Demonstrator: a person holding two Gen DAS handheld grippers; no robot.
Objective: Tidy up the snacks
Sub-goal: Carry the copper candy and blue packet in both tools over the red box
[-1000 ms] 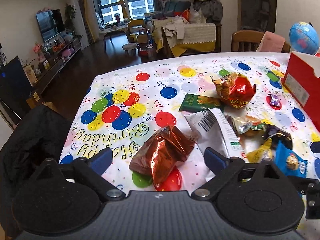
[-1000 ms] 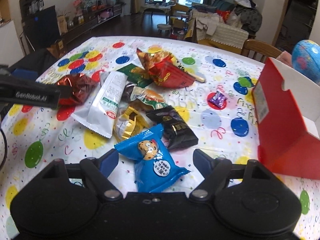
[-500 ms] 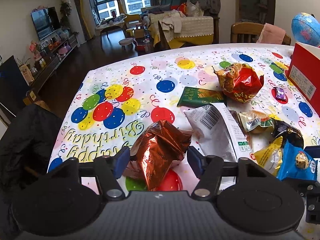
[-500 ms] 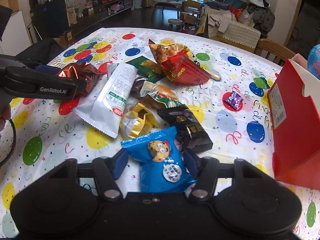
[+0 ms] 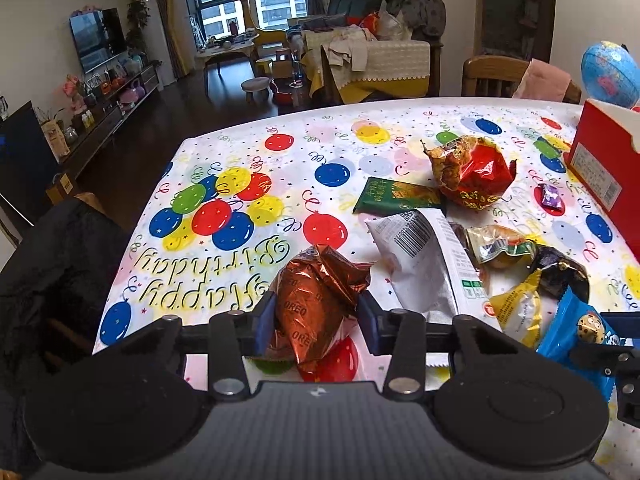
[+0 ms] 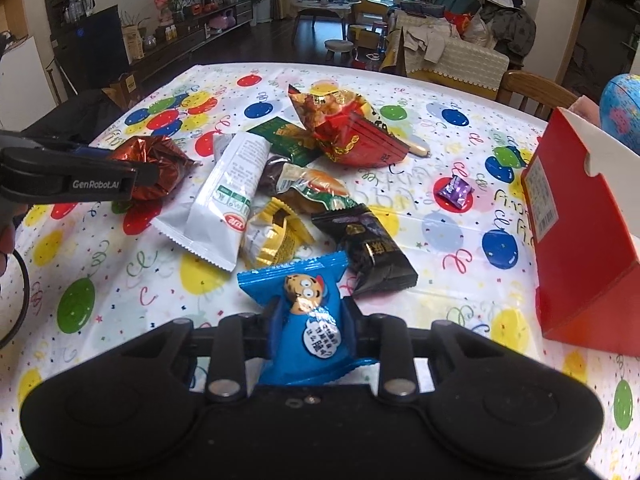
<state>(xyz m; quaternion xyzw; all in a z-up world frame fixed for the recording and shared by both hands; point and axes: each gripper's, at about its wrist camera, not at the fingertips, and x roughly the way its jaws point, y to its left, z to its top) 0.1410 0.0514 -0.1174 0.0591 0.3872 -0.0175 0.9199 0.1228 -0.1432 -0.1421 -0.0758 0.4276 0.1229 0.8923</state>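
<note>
L gripper [image 5: 316,320]: fingers clamped on the Oreo pack [image 5: 316,300], one blue pad on each side. Pack's lower end is hidden behind the gripper body; whether it rests on the desk [image 5: 280,152] or is lifted cannot be told. In the R view the L gripper's side bar covers part of the same pack [image 6: 156,160].

R gripper [image 6: 310,332]: fingers clamped on the blue pack [image 6: 308,312] at its narrow middle. Pack's bottom is cut off by the gripper body. In the L view only its corner [image 5: 576,328] shows.

Pile, mid-desk: white pack [image 6: 228,200] overlaps a green pack [image 6: 288,140], mostly covered. Yellow pack [image 6: 276,236] touches the black pack [image 6: 372,248]. A green-orange pack [image 6: 316,188] lies behind them, print unreadable. Red bag [image 6: 352,132] at the rear, with a wooden stick tip showing beyond it.

Red box [image 6: 580,236] stands at the desk's R side, cut off by the frame edge; interior not visible. Purple candy [image 6: 454,190] lies alone between pile and box. Open cloth lies L of the pile and near the far edge.
</note>
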